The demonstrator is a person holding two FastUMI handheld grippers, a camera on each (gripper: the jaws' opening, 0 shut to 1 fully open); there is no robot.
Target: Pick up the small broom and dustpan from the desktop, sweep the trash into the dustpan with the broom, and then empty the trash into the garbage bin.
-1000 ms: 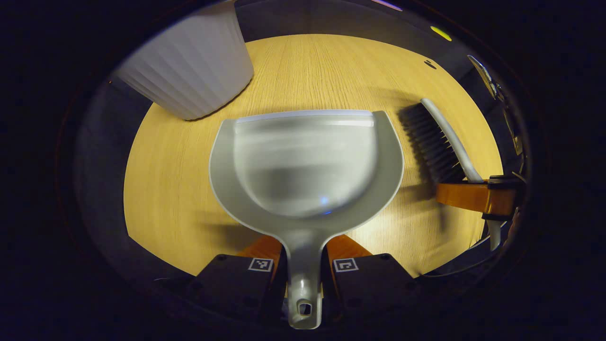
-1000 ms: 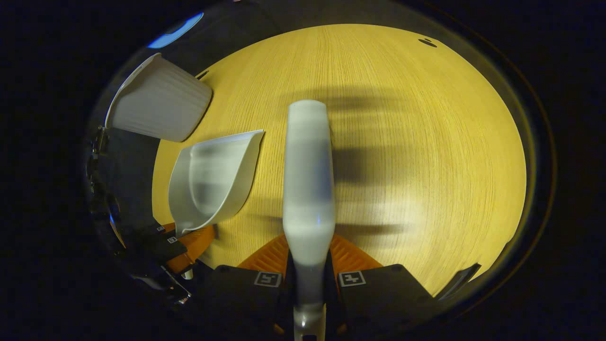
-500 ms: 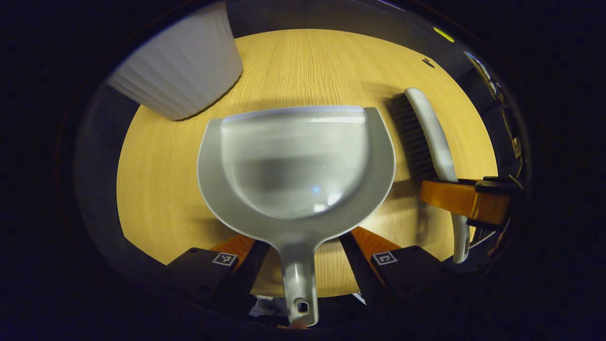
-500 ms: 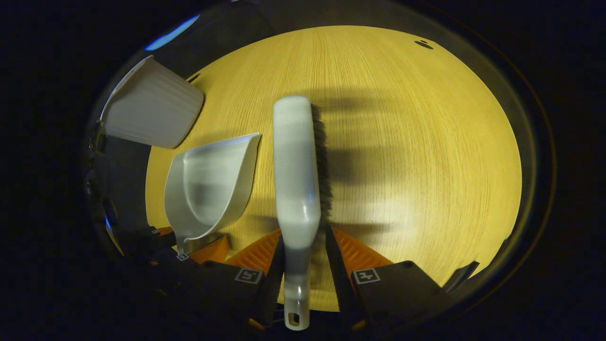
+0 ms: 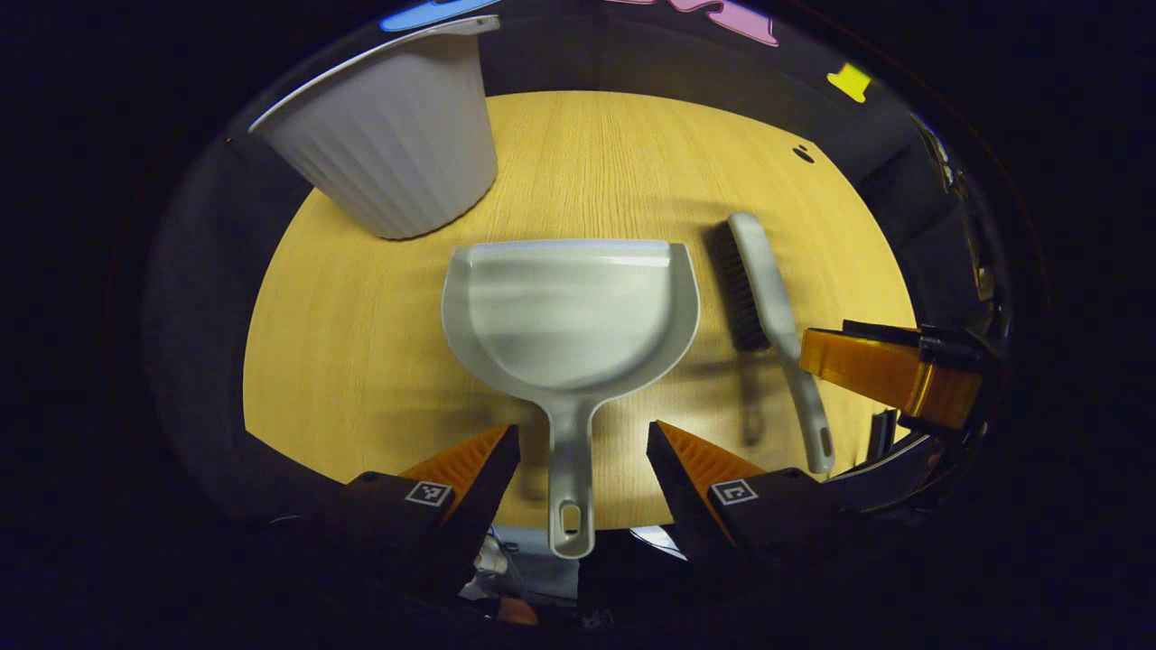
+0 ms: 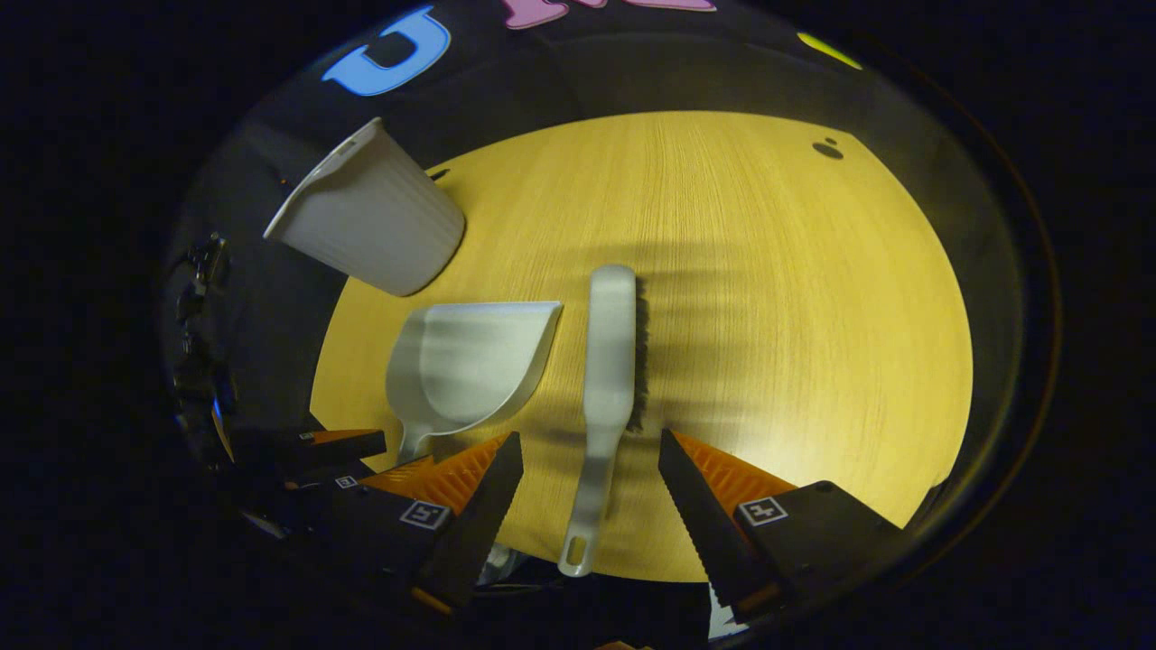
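The grey dustpan (image 5: 571,311) lies flat on the wooden desktop (image 5: 614,162), its handle pointing back between the fingers of my left gripper (image 5: 582,451), which is open and clear of it. The small broom (image 5: 768,289) lies to the dustpan's right, dark bristles facing the pan. In the right gripper view the broom (image 6: 607,361) rests on the desktop (image 6: 795,289) with its handle running toward my open right gripper (image 6: 589,465), whose fingers stand apart on either side without touching it. The dustpan (image 6: 465,361) sits left of the broom there. The white ribbed garbage bin (image 5: 388,153) stands at the back left.
The garbage bin (image 6: 370,221) stands near the desk's far left corner. A small dark hole (image 6: 827,149) marks the desktop at the back right. The other gripper (image 5: 890,370) shows at the right edge of the left gripper view. Bare wood stretches right of the broom.
Both grippers have opened, let go of the dustpan and the broom handle, and drawn back. The dustpan and broom now lie on the desktop, farther from the cameras.
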